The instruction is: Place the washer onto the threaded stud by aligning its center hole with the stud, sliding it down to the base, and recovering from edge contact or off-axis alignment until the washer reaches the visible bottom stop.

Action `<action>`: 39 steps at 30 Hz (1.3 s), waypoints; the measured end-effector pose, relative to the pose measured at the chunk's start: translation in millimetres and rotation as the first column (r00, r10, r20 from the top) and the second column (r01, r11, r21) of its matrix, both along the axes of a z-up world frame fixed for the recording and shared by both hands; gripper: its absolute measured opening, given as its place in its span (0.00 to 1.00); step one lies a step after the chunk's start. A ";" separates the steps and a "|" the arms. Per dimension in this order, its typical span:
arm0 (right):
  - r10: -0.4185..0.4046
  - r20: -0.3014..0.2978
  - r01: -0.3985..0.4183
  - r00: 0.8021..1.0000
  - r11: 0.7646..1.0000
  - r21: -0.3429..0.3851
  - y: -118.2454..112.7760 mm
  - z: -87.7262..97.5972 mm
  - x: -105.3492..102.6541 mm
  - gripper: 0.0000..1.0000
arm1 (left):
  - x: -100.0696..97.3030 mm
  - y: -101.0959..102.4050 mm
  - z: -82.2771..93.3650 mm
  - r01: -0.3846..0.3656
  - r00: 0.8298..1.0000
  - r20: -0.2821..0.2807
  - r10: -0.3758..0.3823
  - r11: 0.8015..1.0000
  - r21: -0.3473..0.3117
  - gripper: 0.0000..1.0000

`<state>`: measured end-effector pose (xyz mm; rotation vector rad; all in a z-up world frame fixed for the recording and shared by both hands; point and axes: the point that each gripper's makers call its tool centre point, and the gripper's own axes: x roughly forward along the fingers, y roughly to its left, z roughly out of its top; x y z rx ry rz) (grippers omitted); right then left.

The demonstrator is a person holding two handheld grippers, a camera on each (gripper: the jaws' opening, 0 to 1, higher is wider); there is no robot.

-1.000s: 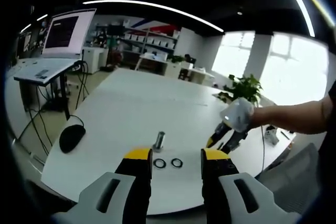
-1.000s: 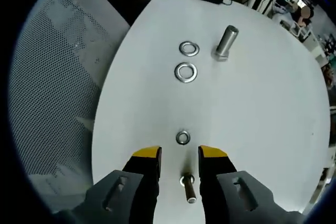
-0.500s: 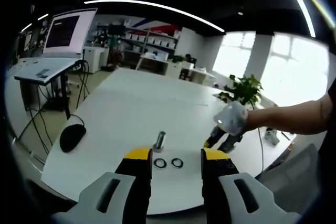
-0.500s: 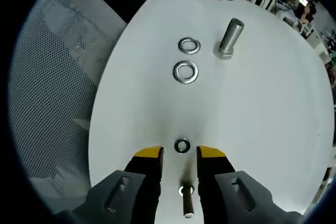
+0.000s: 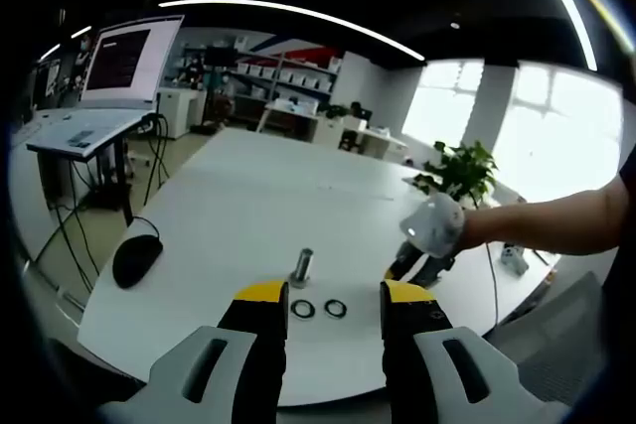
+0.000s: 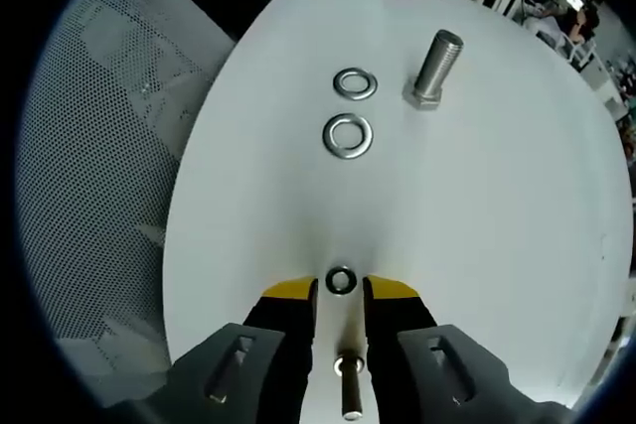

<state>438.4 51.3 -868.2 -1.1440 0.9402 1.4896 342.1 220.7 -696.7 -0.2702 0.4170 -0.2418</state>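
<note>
Left gripper view: left gripper [image 5: 335, 297] hovers over the near edge of the white table [image 5: 248, 206], jaws well apart, nothing between them. Just past the tips lie two washers [image 5: 319, 309] side by side, flat on the table. Big stud [image 5: 301, 267] stands upright right behind them, head down. Black mouse [image 5: 136, 260] sits far left on the table. Right gripper [image 5: 415, 265] comes in from the right, held in a white-gloved hand [image 5: 434, 224], tips down near the table's right edge. Potted plant [image 5: 461, 168] behind it.

Right gripper view: right gripper [image 6: 340, 292] low over the table [image 6: 497, 196], jaws narrowed but not closed, a gap between them. A small washer [image 6: 341, 280] lies flat just beyond the tips, in line with the gap, whether touched I can't tell. A small stud [image 6: 350, 389] lies between the jaws nearer the camera; grip on it unclear. Farther off the two bigger washers [image 6: 351, 111] lie flat, one behind the other, with the big stud [image 6: 435, 67] upright just beside the far one. Mesh chair back [image 6: 99, 166] off the table's left edge.
</note>
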 end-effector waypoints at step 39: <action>-0.065 -0.041 0.069 0.997 0.993 0.097 -7.1 47.7 -7.2 0.13 | 0.2 -0.9 0.4 0.009 1.000 0.002 -0.009 1.000 0.000 0.35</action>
